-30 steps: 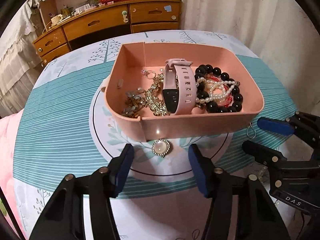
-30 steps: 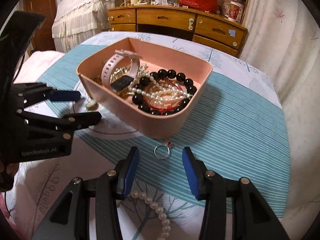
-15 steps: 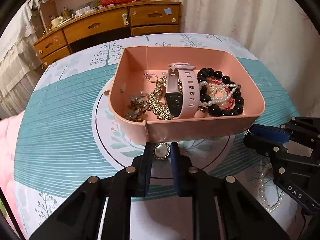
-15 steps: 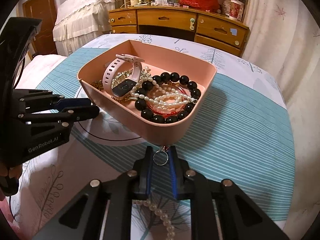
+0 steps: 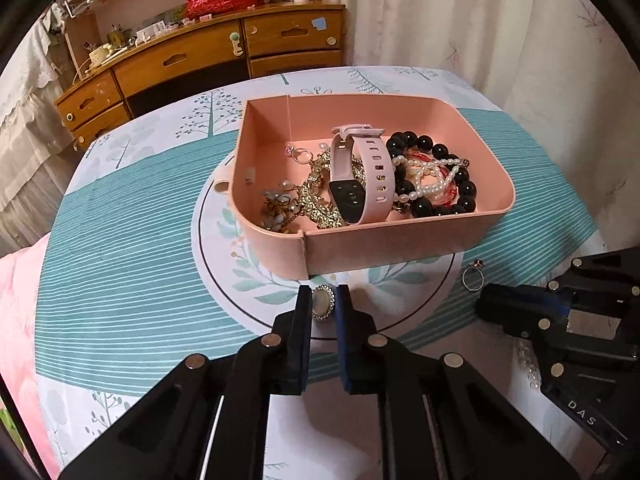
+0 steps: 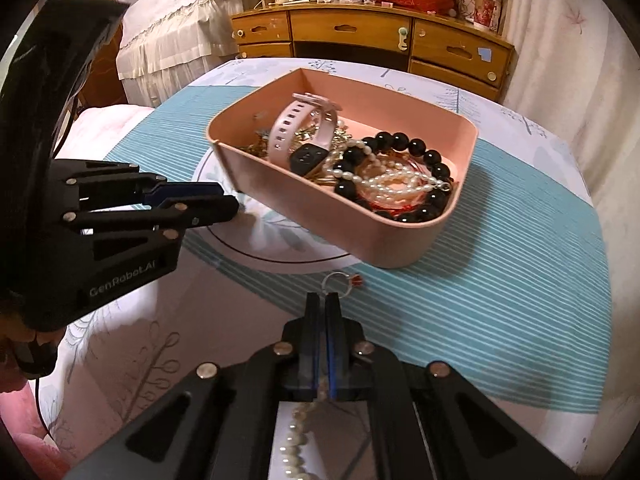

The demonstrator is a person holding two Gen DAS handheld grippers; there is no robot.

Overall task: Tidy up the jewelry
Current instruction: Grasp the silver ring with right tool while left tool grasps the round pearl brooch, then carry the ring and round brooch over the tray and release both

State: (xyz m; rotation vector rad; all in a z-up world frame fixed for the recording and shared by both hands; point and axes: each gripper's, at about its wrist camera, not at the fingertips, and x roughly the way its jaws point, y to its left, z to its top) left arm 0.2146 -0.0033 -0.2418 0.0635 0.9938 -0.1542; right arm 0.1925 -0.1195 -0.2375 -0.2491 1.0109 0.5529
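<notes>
Left tool (image 5: 323,300) just clamped on pearl brooch (image 5: 322,305), right tool (image 6: 322,299) just pinched onto ring (image 6: 340,281); both on bench directly before pink box (image 5: 400,240), box beyond tips.

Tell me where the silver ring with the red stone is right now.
In the right wrist view the silver ring sits just in front of the pink box, on the tablecloth at the tips of the right claw; whether it is pinched is unclear.
</notes>
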